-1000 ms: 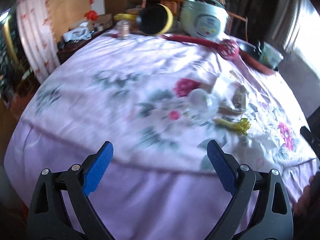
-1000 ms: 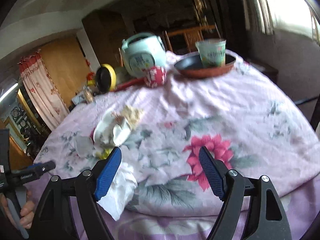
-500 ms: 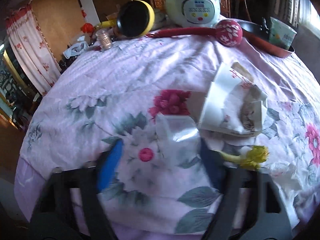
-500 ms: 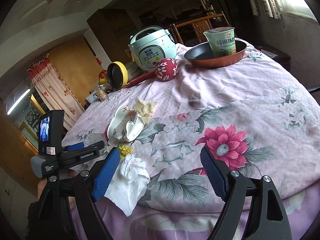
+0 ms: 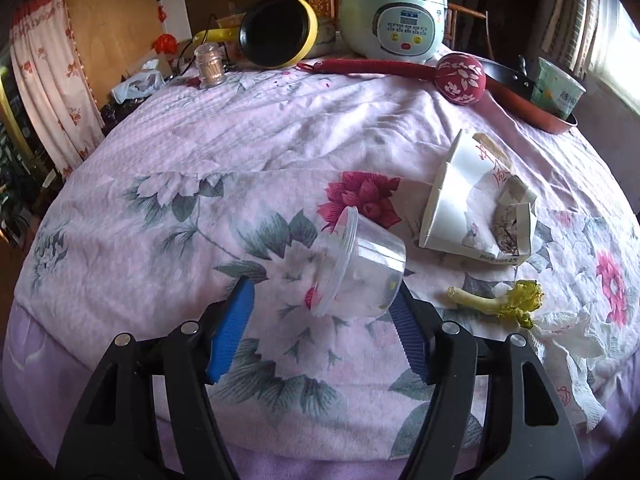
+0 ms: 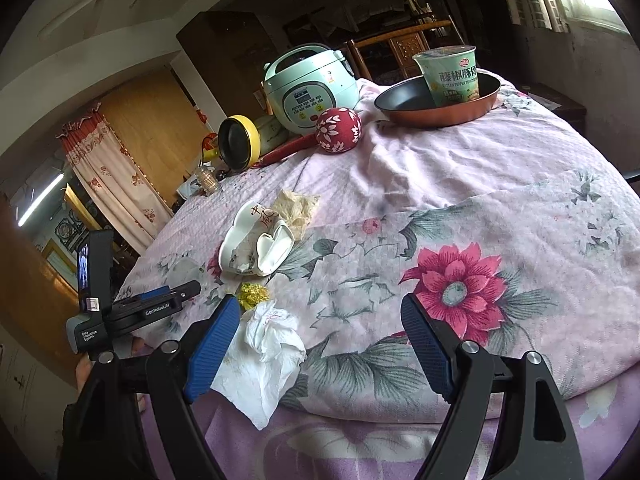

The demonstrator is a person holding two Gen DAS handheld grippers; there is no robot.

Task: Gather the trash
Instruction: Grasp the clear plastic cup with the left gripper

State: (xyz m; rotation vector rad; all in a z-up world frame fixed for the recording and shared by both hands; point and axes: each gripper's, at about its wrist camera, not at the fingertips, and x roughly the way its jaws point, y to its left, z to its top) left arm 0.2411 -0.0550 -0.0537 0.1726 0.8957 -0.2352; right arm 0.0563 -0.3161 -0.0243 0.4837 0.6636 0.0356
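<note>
Left claw (image 5: 322, 312): jaws apart and opening. A clear plastic cup (image 5: 356, 270) lies on its side on the bench (image 5: 200, 152), which is covered with a pink floral cloth. The cup sits just ahead of the blue pads, between their tips and nearer the right-hand one. Its rim faces the left of the picture and its base touches or overlaps the tip of the right pad (image 5: 408, 332); the left pad (image 5: 232, 332) stands clear of it. Nothing is clamped.

Other trash, seen from the left wrist: a crushed white paper cup (image 5: 472, 208) lies on its side just beyond and to the right of the clear cup. A yellow-green vegetable stalk (image 5: 496, 302) lies to the right of the claw. A crumpled white tissue (image 5: 568, 340) lies just past the stalk, at the bench edge.

Right claw (image 6: 320, 344): jaws wide apart, holding nothing. The tissue (image 6: 268, 352) lies just beside its left pad, touching or overlapping it in this view, and hangs over the bench edge. The paper cup (image 6: 256, 248) lies further in, with the stalk's leafy end (image 6: 252, 294) between it and the tissue.

At the far side of the bench stand a rice cooker (image 6: 310, 88), a yellow pan (image 6: 238, 142), a red patterned ball (image 6: 338, 130) and a frying pan (image 6: 440, 106) holding a noodle cup (image 6: 450, 76).
</note>
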